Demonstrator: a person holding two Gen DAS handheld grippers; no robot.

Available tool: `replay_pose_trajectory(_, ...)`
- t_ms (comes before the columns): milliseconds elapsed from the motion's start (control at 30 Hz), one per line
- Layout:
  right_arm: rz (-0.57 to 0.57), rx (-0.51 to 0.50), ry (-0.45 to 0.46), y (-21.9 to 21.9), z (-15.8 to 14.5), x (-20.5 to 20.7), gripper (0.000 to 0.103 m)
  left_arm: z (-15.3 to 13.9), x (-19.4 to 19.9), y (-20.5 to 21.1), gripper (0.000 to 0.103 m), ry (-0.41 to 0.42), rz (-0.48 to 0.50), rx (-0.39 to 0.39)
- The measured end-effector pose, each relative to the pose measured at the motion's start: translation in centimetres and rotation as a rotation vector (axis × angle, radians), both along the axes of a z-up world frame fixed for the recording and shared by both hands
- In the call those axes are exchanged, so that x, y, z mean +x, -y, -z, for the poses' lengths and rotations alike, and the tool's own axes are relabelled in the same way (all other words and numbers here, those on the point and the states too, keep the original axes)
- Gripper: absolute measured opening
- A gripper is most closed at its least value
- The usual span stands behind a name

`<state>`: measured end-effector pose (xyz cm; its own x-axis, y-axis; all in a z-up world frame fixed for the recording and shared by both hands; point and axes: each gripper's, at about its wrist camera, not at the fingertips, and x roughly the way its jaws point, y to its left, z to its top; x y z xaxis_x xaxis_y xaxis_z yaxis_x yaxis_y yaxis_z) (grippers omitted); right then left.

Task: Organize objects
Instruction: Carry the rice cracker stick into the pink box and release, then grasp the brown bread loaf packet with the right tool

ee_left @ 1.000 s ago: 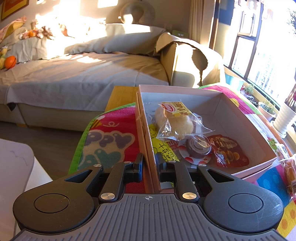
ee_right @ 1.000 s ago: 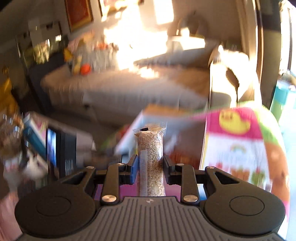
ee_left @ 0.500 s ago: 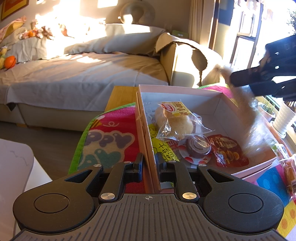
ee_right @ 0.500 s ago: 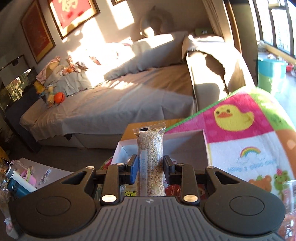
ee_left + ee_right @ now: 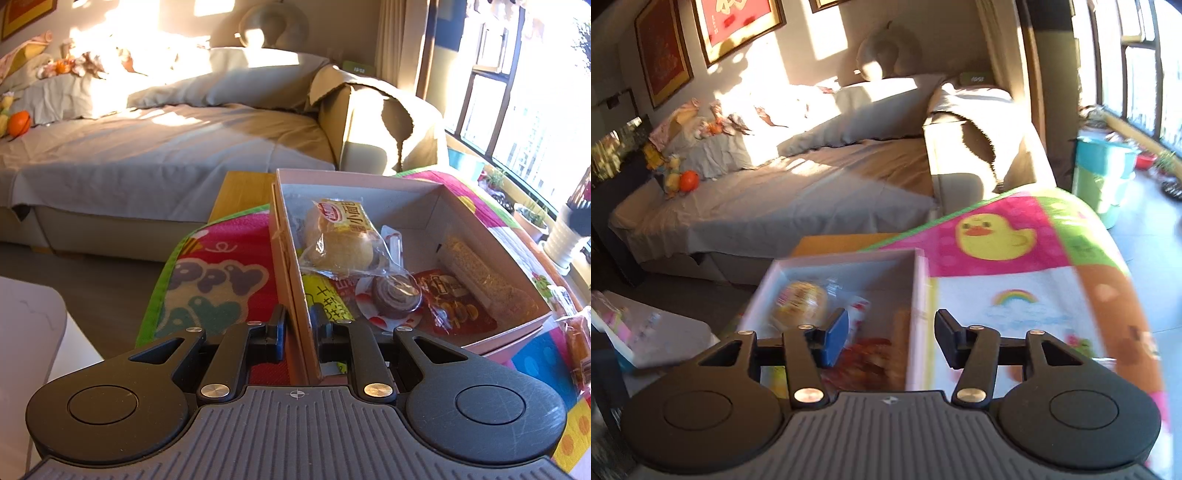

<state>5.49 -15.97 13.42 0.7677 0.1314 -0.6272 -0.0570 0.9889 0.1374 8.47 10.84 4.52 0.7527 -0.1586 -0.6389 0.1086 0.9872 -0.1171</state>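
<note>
Left gripper (image 5: 297, 332) clamped on the near-left wall of the box (image 5: 291, 280), one finger outside over the play mat (image 5: 221, 280), the other inside the box. Box open-topped, pale pink, resting on the play mat, with a sofa (image 5: 147, 155) beyond its far end. Inside the box, from the left-wrist view: bread roll in a clear wrapper (image 5: 343, 243) toward the far-left part, chocolate cake in a wrapper (image 5: 395, 295) nearer the clamped wall, red snack packet (image 5: 454, 302) beside the cake, yellow packet (image 5: 328, 299) against the left wall. Grain bar in a clear bag (image 5: 476, 273) lying along the right wall of the box, well apart from the left gripper and untouched by either gripper. Right gripper (image 5: 892, 338) above the near-right part of the box, jaws opening, nothing between the pads; right wall of the box visible in the gap below. Left blue pad (image 5: 836, 338) over the box interior, right finger (image 5: 947, 338) over the play mat outside the box wall. Contents beneath the right gripper blurred; grain bar not clearly distinguishable in that view.
</note>
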Motion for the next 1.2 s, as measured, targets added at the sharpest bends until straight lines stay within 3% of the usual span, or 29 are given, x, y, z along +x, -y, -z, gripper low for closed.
replay_pose_trajectory(233, 0.188, -0.216, -0.03, 4.9, 1.9, -5.7, 0.077, 0.0, 0.0, -0.1, 0.017, 0.0, 0.002, -0.008)
replay_pose_trajectory(333, 0.202, -0.248, -0.078, 5.9, 3.9, -7.3, 0.083, 0.0, 0.0, -0.1, 0.017, -0.001, 0.002, -0.007)
replay_pose_trajectory(633, 0.141, -0.239, -0.172, 4.5, 8.4, -6.1, 0.083, 0.1, 0.0, -0.1, 0.017, -0.001, 0.005, -0.001)
replay_pose_trajectory(900, -0.084, -0.086, -0.113, 2.4, 7.2, -7.2, 0.083, 0.1, 0.0, -0.1, 0.017, -0.001, 0.005, 0.0)
replay_pose_trajectory(1033, 0.039, -0.165, -0.087, 3.3, 6.8, -6.7, 0.083, 0.1, 0.0, -0.1, 0.017, -0.001, 0.005, 0.0)
replay_pose_trajectory(1100, 0.14, -0.176, -0.103, 4.9, 7.1, -5.8, 0.077, 0.1, 0.0, -0.1, 0.017, -0.001, 0.005, -0.001)
replay_pose_trajectory(1167, 0.223, -0.169, -0.115, 6.8, 7.3, -5.1, 0.061, 0.1, 0.0, -0.1, 0.017, -0.001, 0.005, 0.0)
replay_pose_trajectory(1200, 0.256, -0.154, -0.114, 7.8, 7.5, -4.8, 0.059, 0.1, 0.0, -0.1, 0.017, -0.001, 0.005, 0.0)
